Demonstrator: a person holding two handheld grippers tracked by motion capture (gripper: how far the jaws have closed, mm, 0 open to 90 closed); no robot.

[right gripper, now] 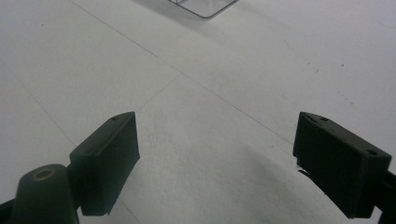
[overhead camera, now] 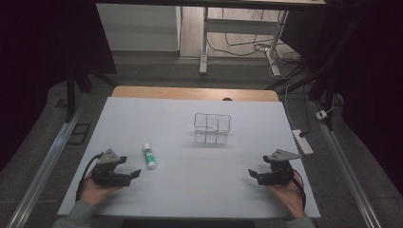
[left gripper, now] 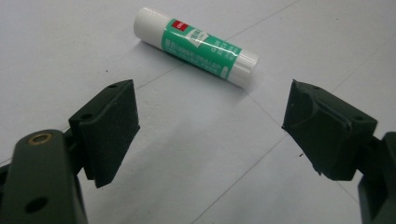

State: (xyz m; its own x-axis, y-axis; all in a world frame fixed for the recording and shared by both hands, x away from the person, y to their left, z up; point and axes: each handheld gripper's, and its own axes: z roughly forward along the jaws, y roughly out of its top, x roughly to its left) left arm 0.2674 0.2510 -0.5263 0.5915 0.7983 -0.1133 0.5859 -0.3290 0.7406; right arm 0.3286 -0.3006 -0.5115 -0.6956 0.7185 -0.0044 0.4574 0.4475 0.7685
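One glue stick [left gripper: 196,46], one clear divided box [overhead camera: 212,128]; two hand-held grippers, left [overhead camera: 134,166] and right [overhead camera: 256,166], both spread, empty.

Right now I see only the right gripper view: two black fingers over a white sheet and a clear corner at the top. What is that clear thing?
Observer: A clear divided box, standing mid-table in the high view.
Operator: Anything else lying about?
Observer: A glue stick, white with a green label, lies just ahead of the left gripper.
Operator: Is it held?
Observer: No, that gripper's fingers stand open, short of it.
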